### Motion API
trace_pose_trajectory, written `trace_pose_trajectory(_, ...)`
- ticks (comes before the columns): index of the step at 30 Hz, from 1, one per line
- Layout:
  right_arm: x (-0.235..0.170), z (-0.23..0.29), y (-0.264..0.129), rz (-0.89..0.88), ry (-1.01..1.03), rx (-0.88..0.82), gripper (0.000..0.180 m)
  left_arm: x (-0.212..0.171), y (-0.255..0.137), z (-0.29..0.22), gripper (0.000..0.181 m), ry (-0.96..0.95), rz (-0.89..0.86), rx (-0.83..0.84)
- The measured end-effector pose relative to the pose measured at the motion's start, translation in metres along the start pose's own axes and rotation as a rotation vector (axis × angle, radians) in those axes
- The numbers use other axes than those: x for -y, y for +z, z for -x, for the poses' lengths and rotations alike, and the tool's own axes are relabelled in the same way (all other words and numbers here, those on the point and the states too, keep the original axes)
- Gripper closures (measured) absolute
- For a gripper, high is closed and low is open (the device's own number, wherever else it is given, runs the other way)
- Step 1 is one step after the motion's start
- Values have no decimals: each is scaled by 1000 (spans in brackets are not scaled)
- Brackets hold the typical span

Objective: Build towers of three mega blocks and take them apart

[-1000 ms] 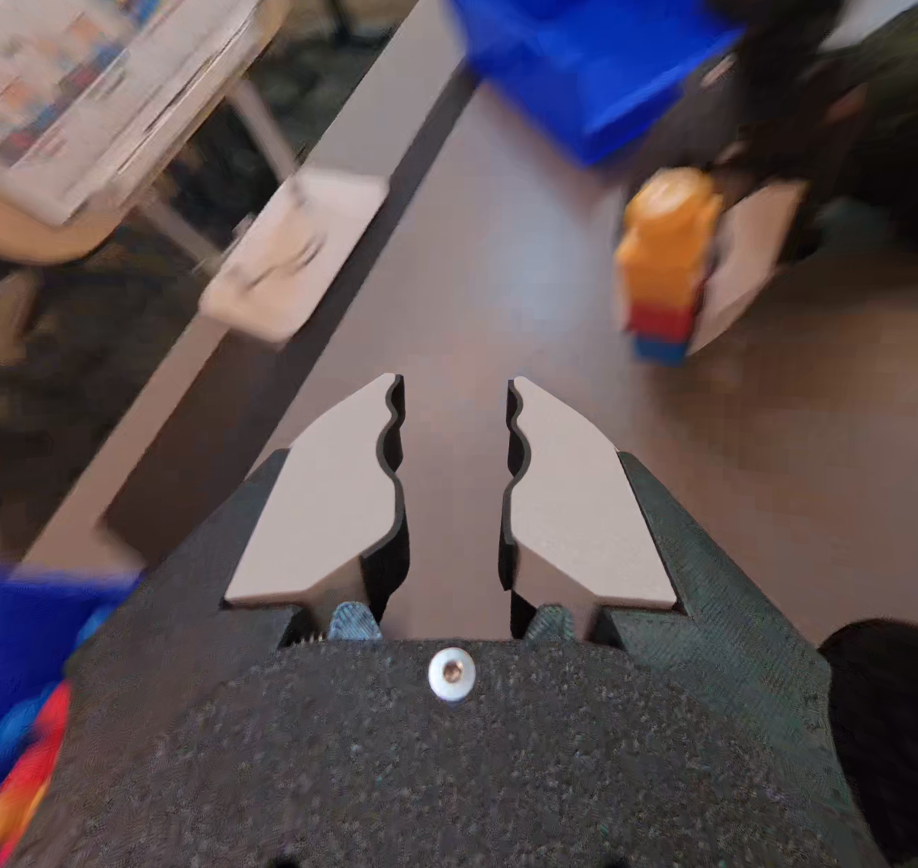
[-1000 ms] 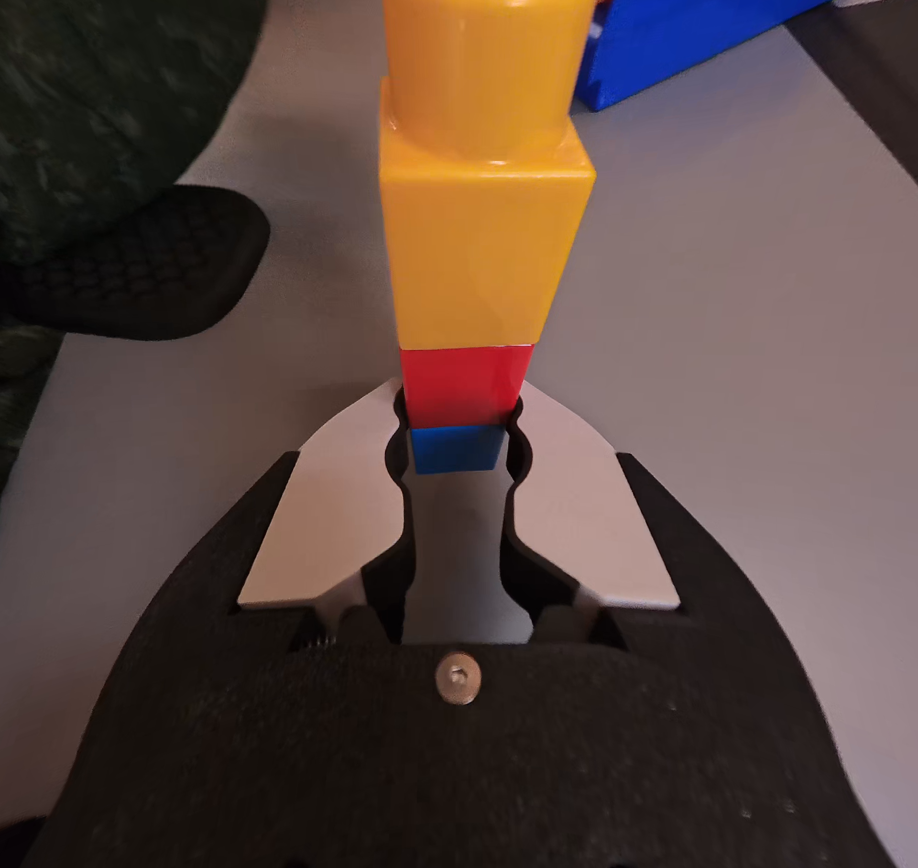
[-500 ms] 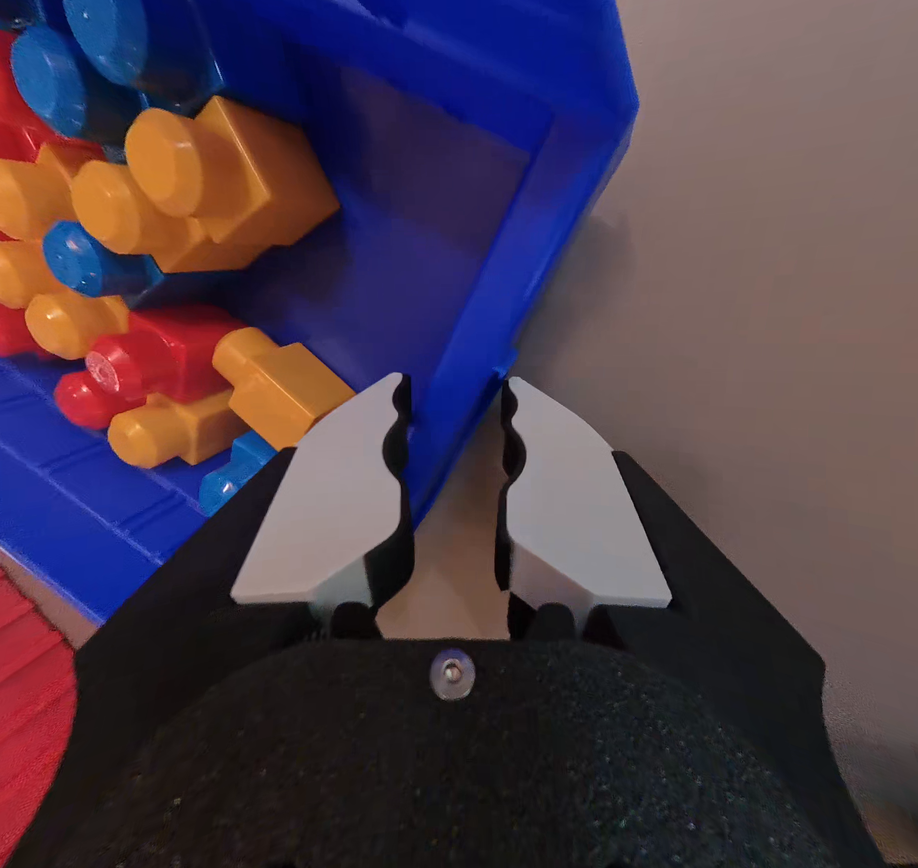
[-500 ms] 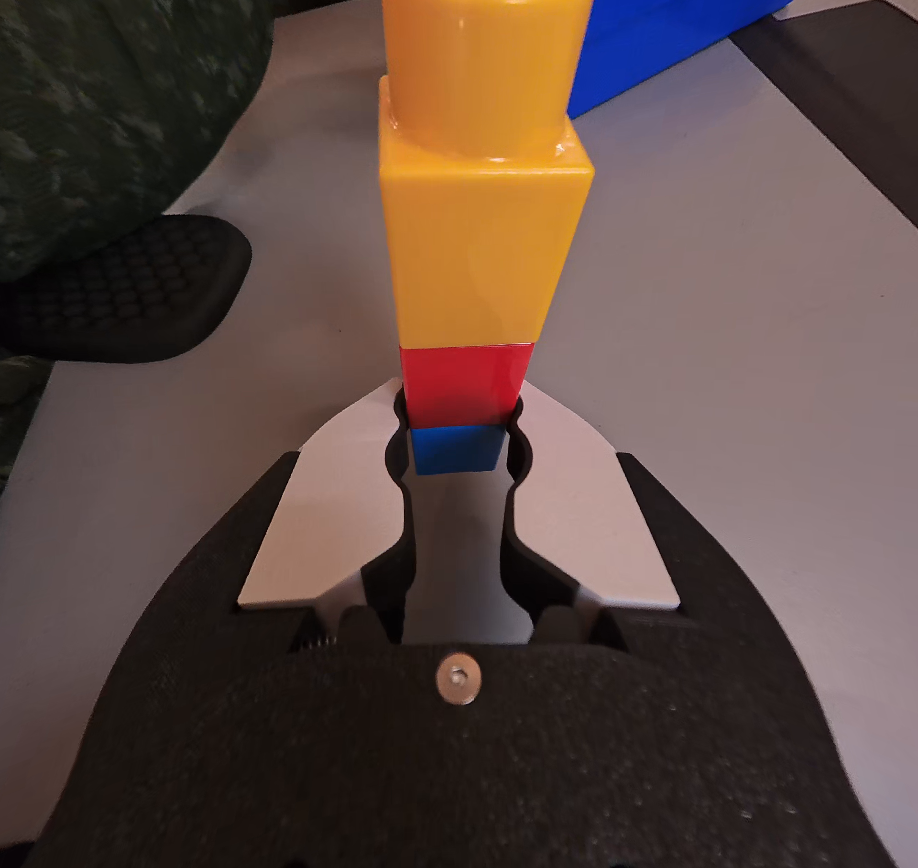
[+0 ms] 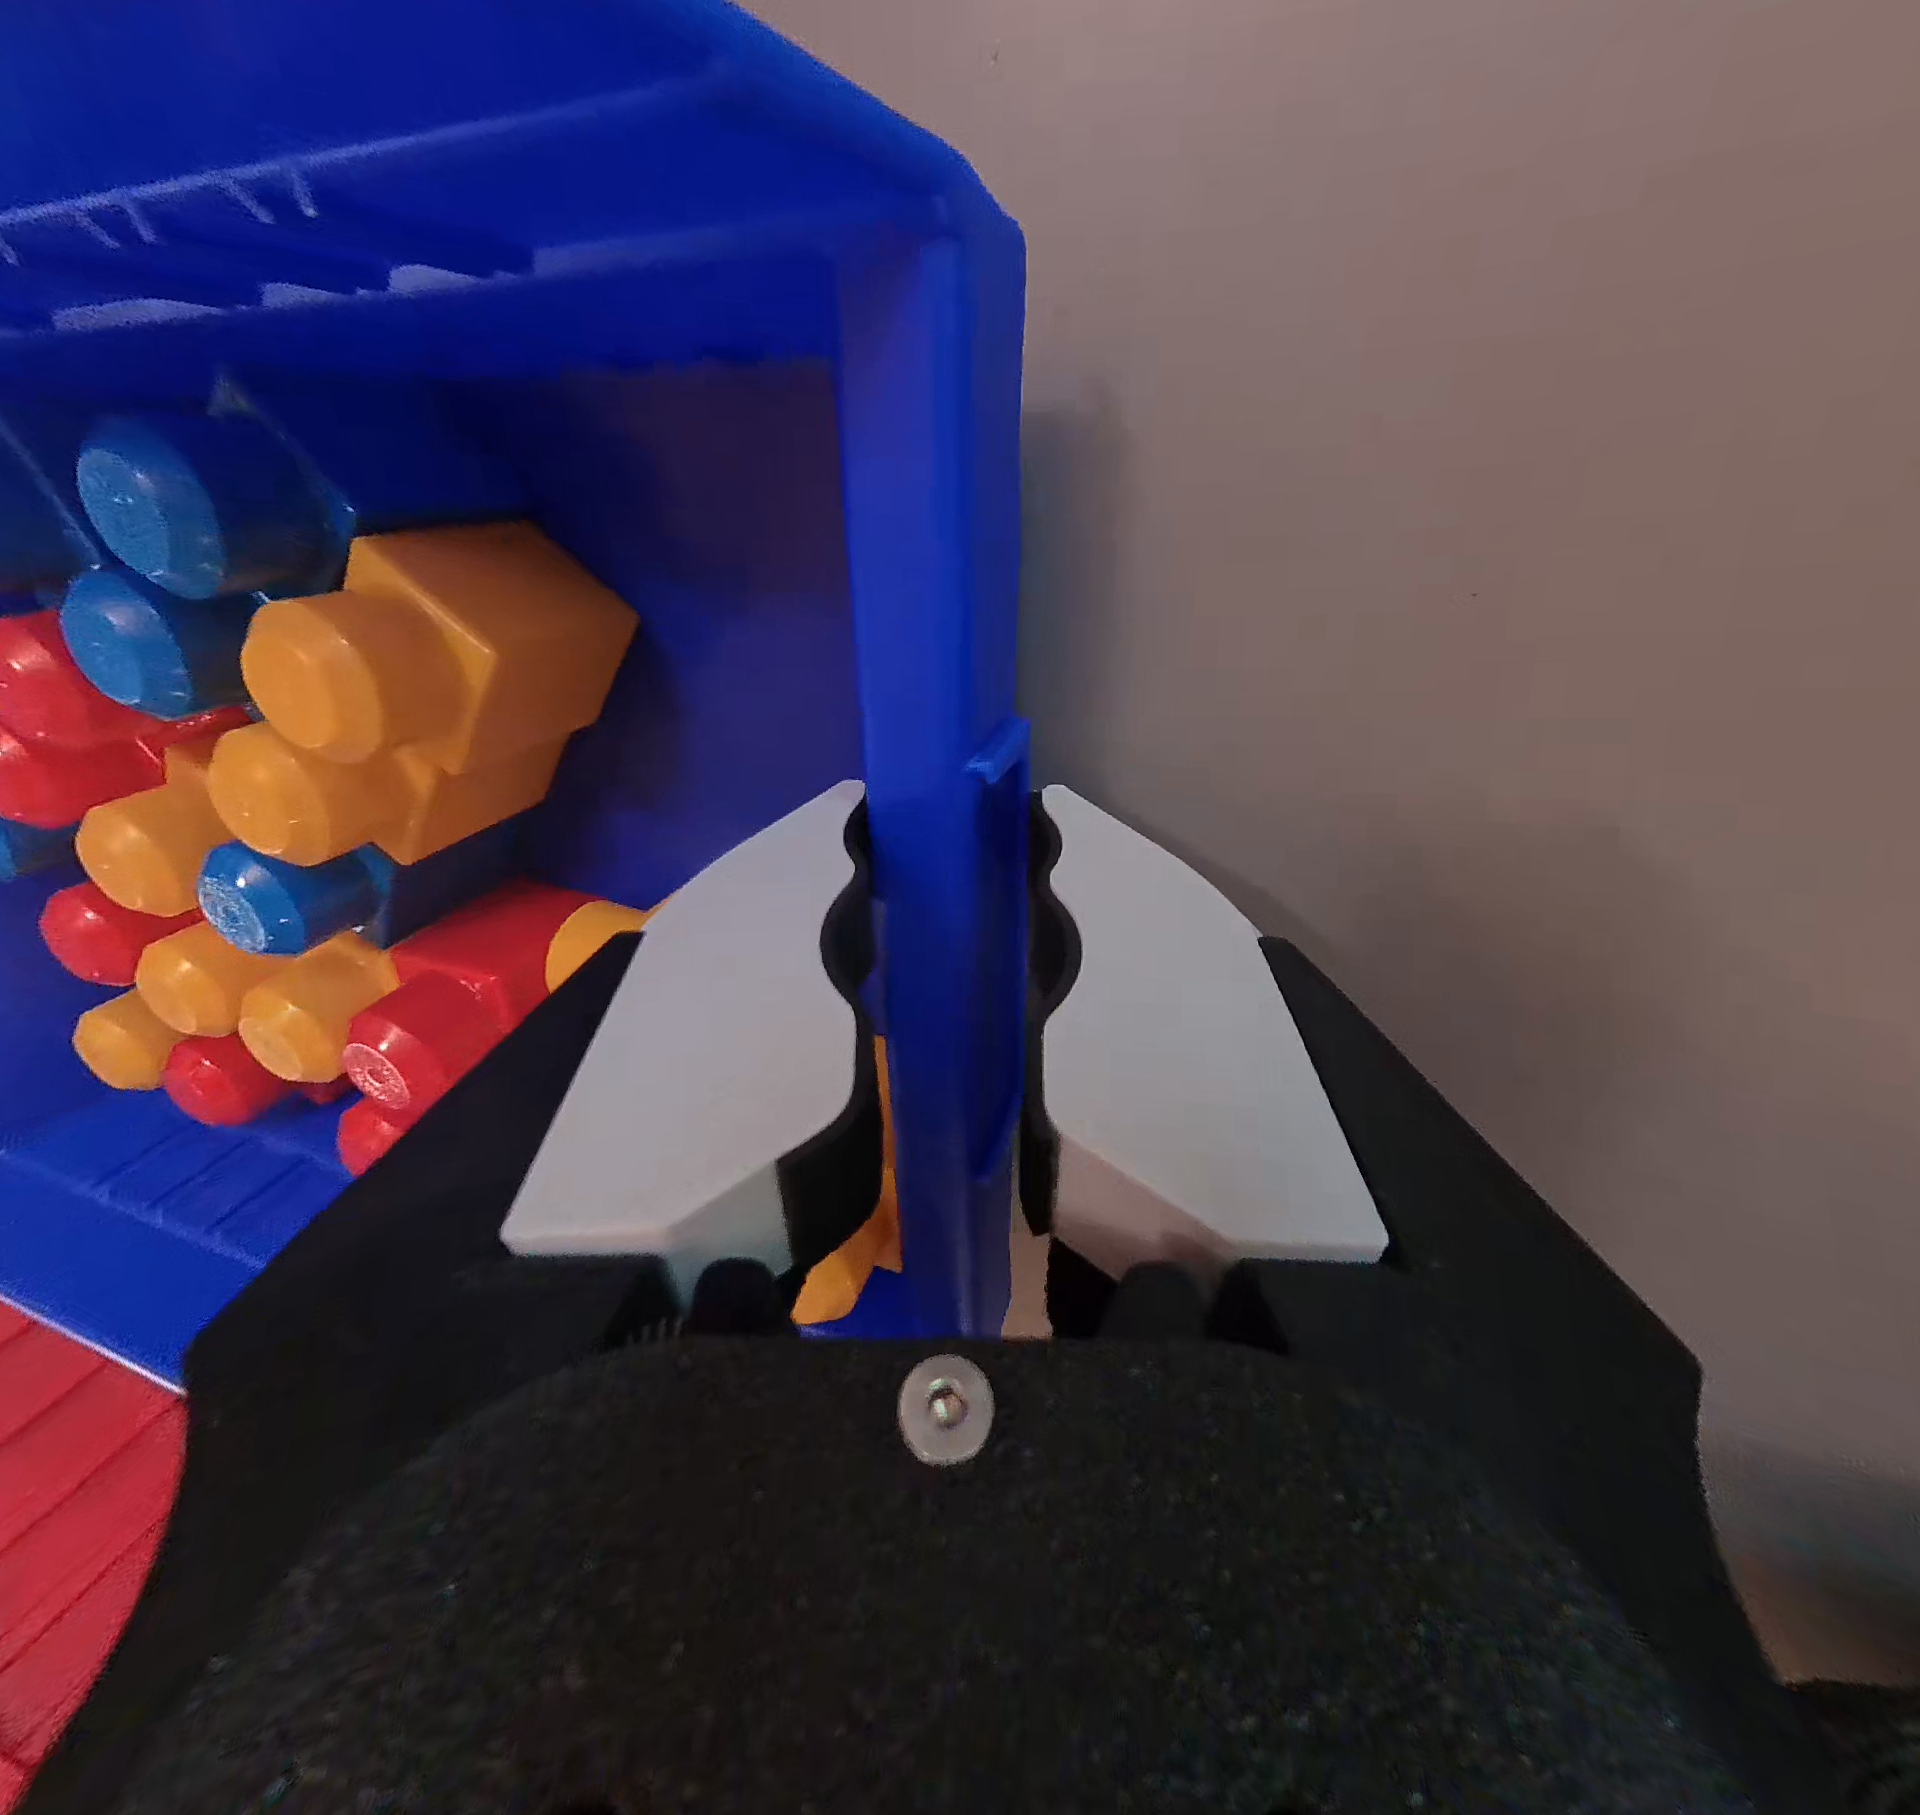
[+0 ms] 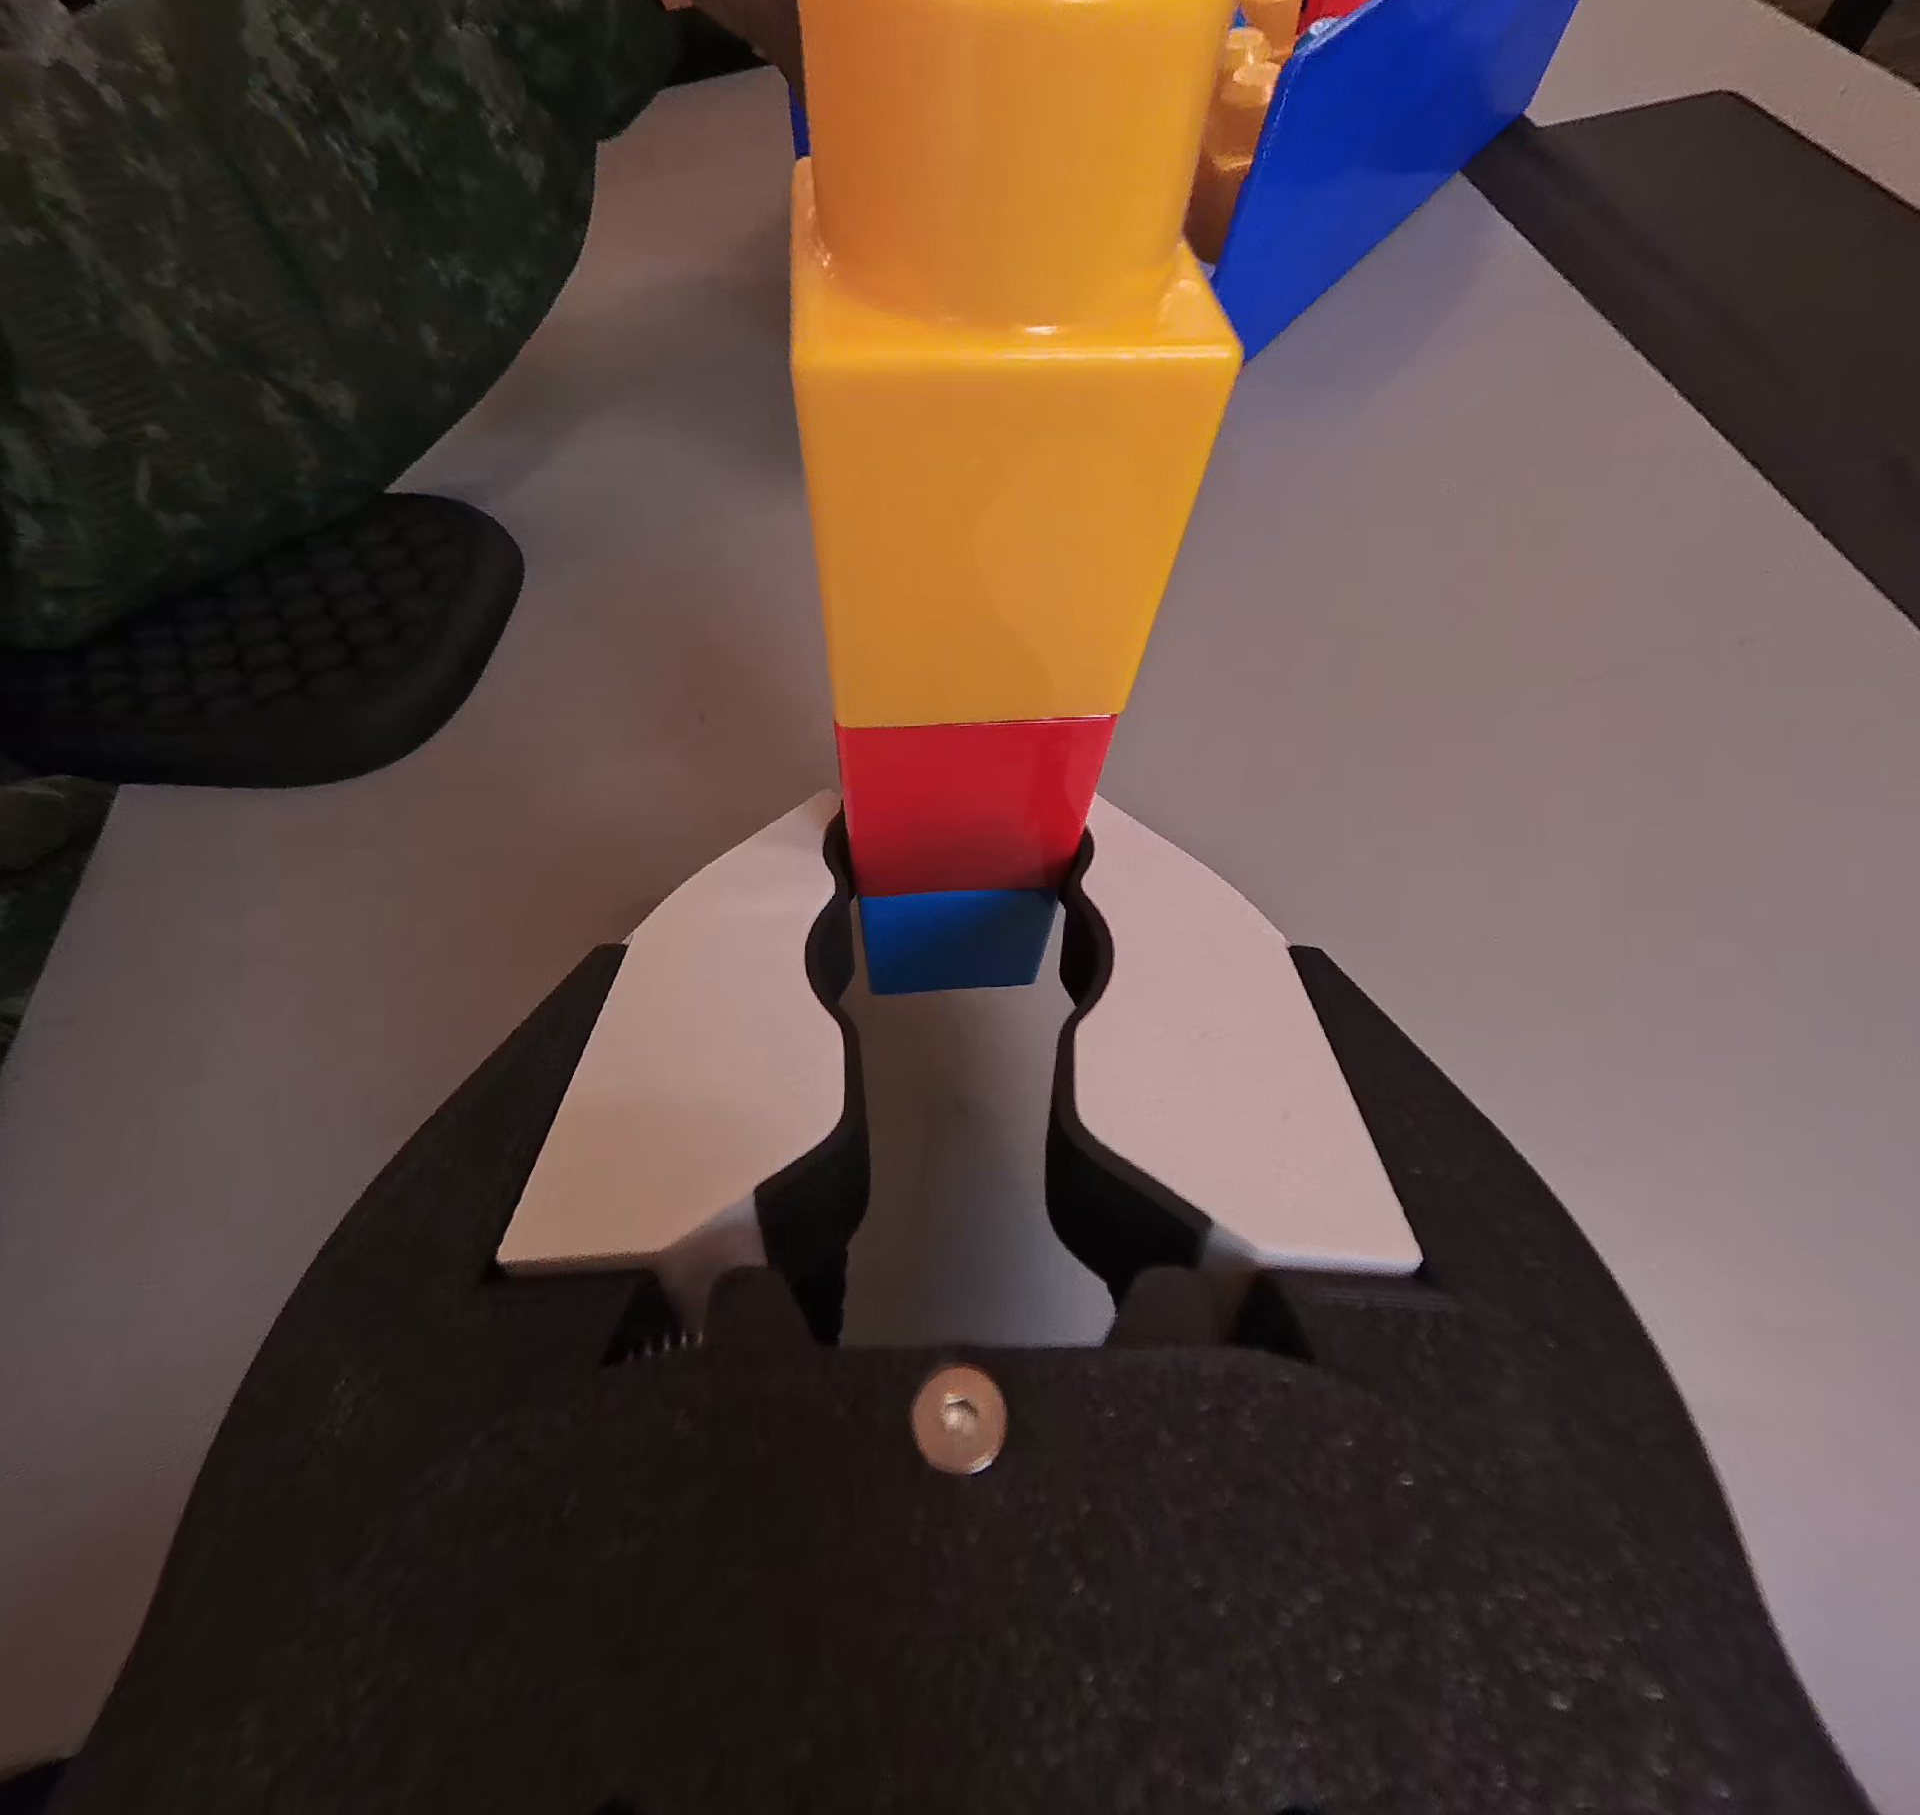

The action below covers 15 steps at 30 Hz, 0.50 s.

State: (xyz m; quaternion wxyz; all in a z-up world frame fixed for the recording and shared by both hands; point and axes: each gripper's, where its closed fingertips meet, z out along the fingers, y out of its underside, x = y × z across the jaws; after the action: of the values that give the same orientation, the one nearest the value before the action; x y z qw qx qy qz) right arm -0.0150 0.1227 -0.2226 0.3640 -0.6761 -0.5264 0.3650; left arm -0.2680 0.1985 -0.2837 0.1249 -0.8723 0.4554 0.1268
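Gripping the blue bin (image 5: 940, 539) wall, the left gripper (image 5: 945, 944) has been moved from open tabletop (image 6: 1455, 726). A yellow-red-blue tower (image 6: 997, 539) is clamped in the right gripper (image 6: 961, 882) jaws; dismantling likely follows.

It looks like an office or lab workroom: a plain grey surface (image 6: 1455, 830) carries a blue plastic parts bin (image 6: 1392, 134) at 1 o'clock, with a black mesh chair seat (image 6: 260, 643) at 9 o'clock.
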Motion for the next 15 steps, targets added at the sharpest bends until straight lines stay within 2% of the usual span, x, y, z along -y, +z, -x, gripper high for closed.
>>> trace_pose_trajectory(6,0,-3,-1,-7,8,-7,143,-19,-2,-4,155,-37,-11,-88)
trace_pose_trajectory(11,1,-2,0,-21,16,-1,143,-22,-2,-1,153,-38,-1,-68)
trace_pose_trajectory(14,3,-4,-2,-27,7,-18,143,-26,-19,-2,150,-65,-9,-74)
trace_pose_trajectory(15,5,-5,-4,-36,9,-25,143,-21,-33,-3,149,-64,-67,-73)
